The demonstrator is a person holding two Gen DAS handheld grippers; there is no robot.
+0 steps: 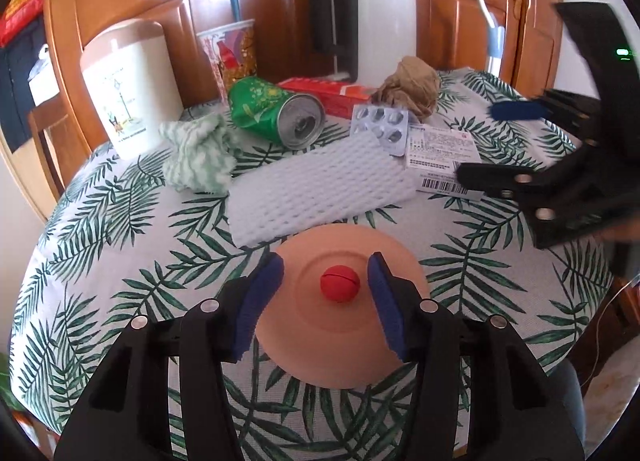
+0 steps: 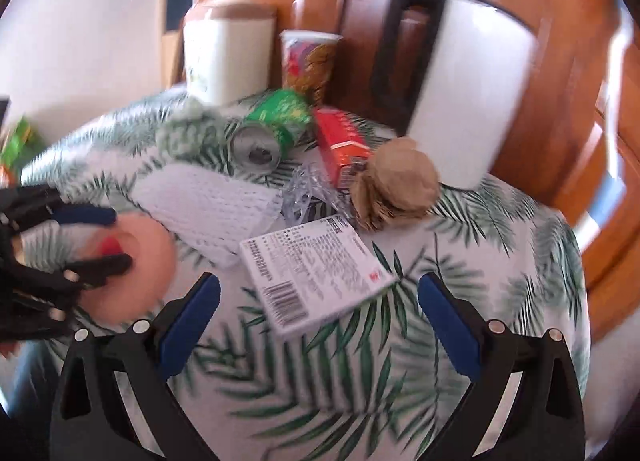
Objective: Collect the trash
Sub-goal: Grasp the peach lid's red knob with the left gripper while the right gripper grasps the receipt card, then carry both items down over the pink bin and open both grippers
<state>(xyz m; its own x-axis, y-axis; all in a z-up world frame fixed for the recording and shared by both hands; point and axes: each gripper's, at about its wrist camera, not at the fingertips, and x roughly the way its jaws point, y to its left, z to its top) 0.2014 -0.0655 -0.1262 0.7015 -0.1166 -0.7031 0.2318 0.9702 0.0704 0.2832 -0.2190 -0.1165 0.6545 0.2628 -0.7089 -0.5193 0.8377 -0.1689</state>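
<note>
My left gripper (image 1: 326, 273) is open, its blue pads either side of the red knob (image 1: 340, 283) of a peach lid (image 1: 340, 309) lying on the table. Trash lies behind it: white foam mesh (image 1: 316, 189), a green can (image 1: 276, 111) on its side, an empty pill blister (image 1: 379, 126), a crumpled brown paper ball (image 1: 412, 87), a printed label card (image 1: 442, 155) and a red box (image 1: 332, 95). My right gripper (image 2: 320, 293) is open above the label card (image 2: 316, 273). It also shows at the right of the left wrist view (image 1: 480, 141).
A cream canister (image 1: 128, 89), a paper cup (image 1: 234, 53) and a white kettle (image 1: 372, 13) stand at the table's back. A green-white cloth (image 1: 200, 157) lies left of the can. The round table has a leaf-print cloth (image 1: 120, 261). Wooden cabinets stand behind.
</note>
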